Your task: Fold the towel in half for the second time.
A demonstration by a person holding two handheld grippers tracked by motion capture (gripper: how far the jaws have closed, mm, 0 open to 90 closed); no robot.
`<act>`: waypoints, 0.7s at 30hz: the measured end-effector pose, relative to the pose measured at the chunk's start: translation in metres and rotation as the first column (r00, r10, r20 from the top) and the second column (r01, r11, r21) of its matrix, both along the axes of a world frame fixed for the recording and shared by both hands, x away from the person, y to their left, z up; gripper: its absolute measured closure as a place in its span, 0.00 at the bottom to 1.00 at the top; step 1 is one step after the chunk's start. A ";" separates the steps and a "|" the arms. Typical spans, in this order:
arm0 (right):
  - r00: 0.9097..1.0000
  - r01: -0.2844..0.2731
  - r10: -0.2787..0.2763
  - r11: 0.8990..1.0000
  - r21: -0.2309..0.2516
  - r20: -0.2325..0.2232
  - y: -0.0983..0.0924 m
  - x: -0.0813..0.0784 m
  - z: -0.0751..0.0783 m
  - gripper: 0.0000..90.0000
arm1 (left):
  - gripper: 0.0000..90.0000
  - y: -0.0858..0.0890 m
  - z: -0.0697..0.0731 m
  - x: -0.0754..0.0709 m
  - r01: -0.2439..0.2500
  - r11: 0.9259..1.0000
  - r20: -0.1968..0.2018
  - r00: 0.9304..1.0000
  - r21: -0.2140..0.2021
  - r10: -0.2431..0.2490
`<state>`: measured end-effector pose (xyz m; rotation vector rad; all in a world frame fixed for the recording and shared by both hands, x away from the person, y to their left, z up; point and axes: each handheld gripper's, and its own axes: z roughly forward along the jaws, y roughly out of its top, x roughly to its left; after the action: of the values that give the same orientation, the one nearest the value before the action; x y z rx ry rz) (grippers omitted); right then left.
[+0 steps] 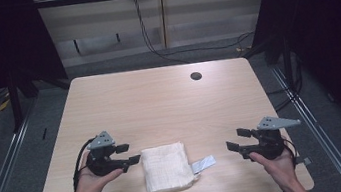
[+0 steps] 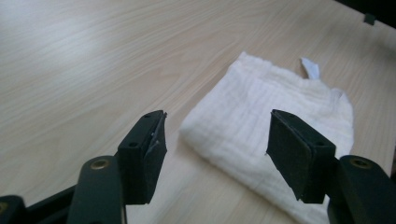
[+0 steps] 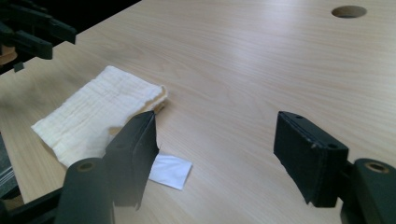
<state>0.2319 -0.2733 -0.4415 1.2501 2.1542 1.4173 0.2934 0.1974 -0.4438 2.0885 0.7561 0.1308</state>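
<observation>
On the table [image 1: 158, 97], both released grippers flank the folded cloth [image 1: 165, 167]; the right gripper view shows its label [image 3: 170, 171].

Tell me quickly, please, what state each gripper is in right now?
Left gripper: open, holding nothing, beside the folded white cloth.
Right gripper: open, holding nothing, apart from the cloth.

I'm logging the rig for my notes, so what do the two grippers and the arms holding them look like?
Both grippers are black with two flat, blocky jaws. The left gripper and right gripper each carry a grey three-cornered plate on top, and a black cable trails from each body. The pads are matte black rectangles with small screw holes. The forearms are bare, with no sleeves in view.
</observation>
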 end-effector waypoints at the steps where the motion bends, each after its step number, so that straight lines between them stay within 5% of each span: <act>1: 1.000 0.006 -0.006 1.000 0.003 -0.003 -0.003 -0.001 -0.001 0.34 | 0.39 0.004 -0.001 -0.003 -0.017 1.000 0.000 1.000 0.002 0.017; 13: 0.996 0.088 -0.088 0.996 0.034 0.003 -0.027 -0.017 -0.009 0.34 | 0.37 0.035 -0.016 -0.025 -0.077 0.997 -0.008 0.997 -0.021 0.077; 16: 0.996 0.092 -0.092 0.996 0.012 -0.005 -0.029 -0.019 -0.014 0.33 | 0.37 0.046 -0.016 -0.027 -0.133 0.991 -0.011 0.991 -0.028 0.133; 21: 0.995 0.096 -0.096 0.995 -0.020 -0.023 -0.025 -0.019 -0.025 0.33 | 0.37 0.057 -0.016 -0.032 -0.154 0.986 0.001 0.988 -0.058 0.155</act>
<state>0.2127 -0.2986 -0.4663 1.3508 2.0879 1.3470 0.2614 0.2545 -0.4602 1.9735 0.9082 0.1977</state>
